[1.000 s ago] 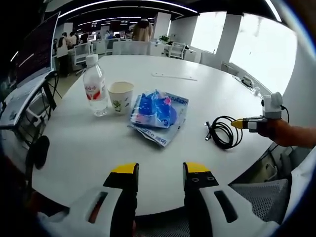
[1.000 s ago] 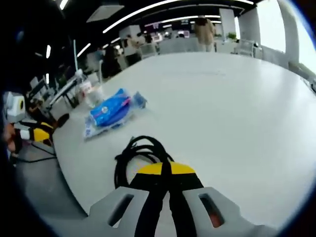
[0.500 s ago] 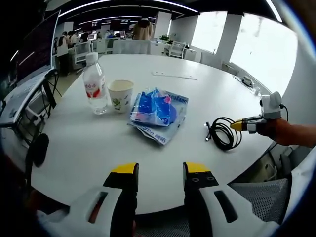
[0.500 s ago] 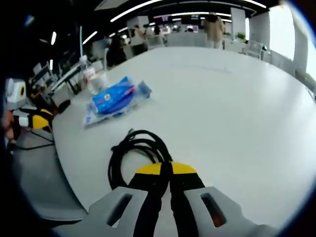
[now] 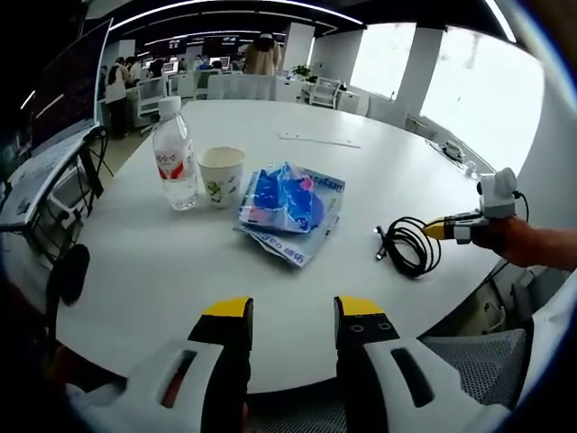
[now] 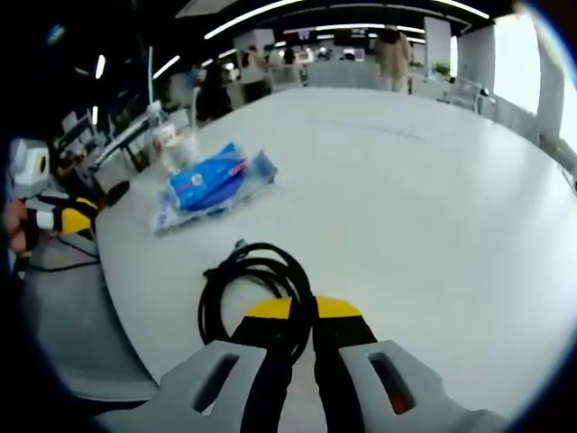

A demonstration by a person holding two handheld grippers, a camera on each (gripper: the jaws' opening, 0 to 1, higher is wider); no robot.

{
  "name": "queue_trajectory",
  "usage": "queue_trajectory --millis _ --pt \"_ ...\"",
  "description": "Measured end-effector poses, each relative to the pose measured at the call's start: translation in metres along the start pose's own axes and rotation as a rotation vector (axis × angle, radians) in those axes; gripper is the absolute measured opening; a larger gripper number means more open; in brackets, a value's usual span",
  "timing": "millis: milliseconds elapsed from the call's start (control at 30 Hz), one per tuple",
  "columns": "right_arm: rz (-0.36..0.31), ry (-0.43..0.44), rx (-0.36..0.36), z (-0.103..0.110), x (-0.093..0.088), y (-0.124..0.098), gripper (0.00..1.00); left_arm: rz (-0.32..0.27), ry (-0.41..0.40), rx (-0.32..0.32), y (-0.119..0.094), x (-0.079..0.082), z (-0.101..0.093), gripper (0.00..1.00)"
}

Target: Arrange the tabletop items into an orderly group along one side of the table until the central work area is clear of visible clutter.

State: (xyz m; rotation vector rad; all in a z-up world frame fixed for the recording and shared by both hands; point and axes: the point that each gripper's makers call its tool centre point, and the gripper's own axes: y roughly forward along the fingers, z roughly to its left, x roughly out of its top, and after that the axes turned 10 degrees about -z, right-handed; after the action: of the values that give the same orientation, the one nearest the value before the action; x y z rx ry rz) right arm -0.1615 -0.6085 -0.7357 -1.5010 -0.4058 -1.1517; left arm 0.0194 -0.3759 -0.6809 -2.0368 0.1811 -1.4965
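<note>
In the left gripper view, the left gripper [image 5: 290, 311] rises from 6 o'clock with its yellow-tipped jaws set wide apart and nothing between them, hovering off the near edge of the round white table [image 5: 361, 180]. Ahead at about 12 o'clock lies the blue snack packet [image 5: 288, 209], flat on the table and well apart from the jaws. Toward 11 o'clock stand a paper cup [image 5: 221, 177] and, just beside it on its left, a clear water bottle [image 5: 174, 156] with a white cap, both upright. At about 2 o'clock lies the coiled black cable [image 5: 407, 242], and the right gripper [image 5: 442, 227] comes in from 3 o'clock, its yellow tip touching the far side of the coil, held by a hand [image 5: 514, 242].

In the right gripper view, the right gripper [image 6: 302, 311] rises from 6 o'clock with its jaws nearly closed, pinched on a strand of the cable [image 6: 248, 284], whose loop spreads toward 10 o'clock from the tips. The snack packet [image 6: 212, 185] lies further off at 11 o'clock, with the bottle [image 6: 165, 144] beyond it. The left gripper [image 6: 63, 221] shows at 9 o'clock, off the table edge.
</note>
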Motion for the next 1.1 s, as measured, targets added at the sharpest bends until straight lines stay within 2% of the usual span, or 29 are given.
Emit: queue_trajectory --millis 433,1100 --pt "-0.031 0.0 0.009 0.003 0.015 0.008 0.05 0.006 0.004 -0.006 0.0 -0.001 -0.002 0.34" --pt "-0.046 -0.038 0.086 0.03 0.041 0.036 0.03 0.013 -0.007 0.0 -0.002 -0.005 -0.001 0.34"
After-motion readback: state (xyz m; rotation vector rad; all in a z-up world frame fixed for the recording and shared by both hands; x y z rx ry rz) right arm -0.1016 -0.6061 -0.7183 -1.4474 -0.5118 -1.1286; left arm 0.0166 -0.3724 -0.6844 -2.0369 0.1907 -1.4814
